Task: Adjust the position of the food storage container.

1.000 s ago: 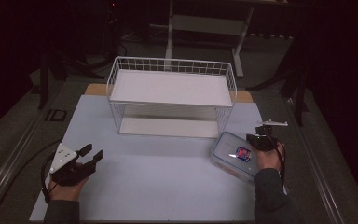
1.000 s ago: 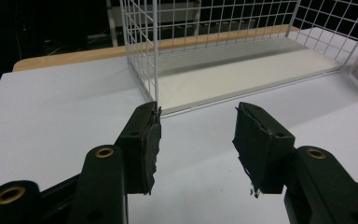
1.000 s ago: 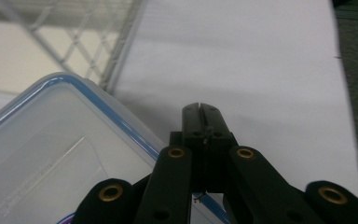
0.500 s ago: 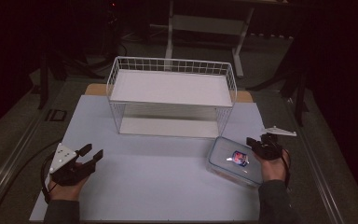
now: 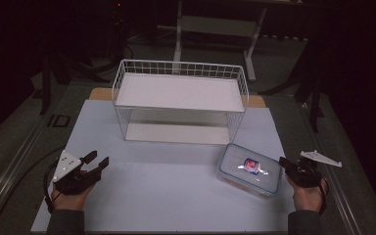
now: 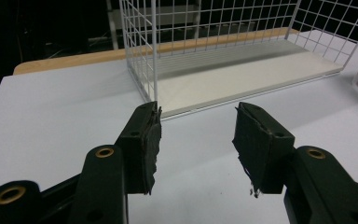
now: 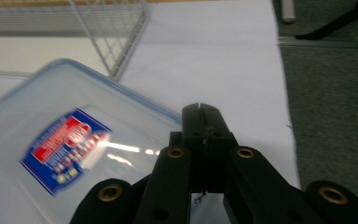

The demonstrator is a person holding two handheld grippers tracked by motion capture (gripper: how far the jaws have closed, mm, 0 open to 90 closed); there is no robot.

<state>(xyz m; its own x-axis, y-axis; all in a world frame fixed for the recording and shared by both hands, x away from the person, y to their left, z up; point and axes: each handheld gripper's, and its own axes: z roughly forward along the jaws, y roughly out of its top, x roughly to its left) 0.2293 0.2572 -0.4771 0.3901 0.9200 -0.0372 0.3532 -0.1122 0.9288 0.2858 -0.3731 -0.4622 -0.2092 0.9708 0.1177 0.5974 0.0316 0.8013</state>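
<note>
Right gripper [image 5: 288, 167], jaws pressed together, is sitting just beside the lidded container [image 5: 249, 169], seemingly not touching; left gripper [image 5: 96, 162] is resting agape, far off.

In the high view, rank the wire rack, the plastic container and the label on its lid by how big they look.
1. Wire rack, easily the largest though it stands farthest from the camera.
2. Plastic container, far smaller.
3. Label, a small patch on the container's lid.
</note>
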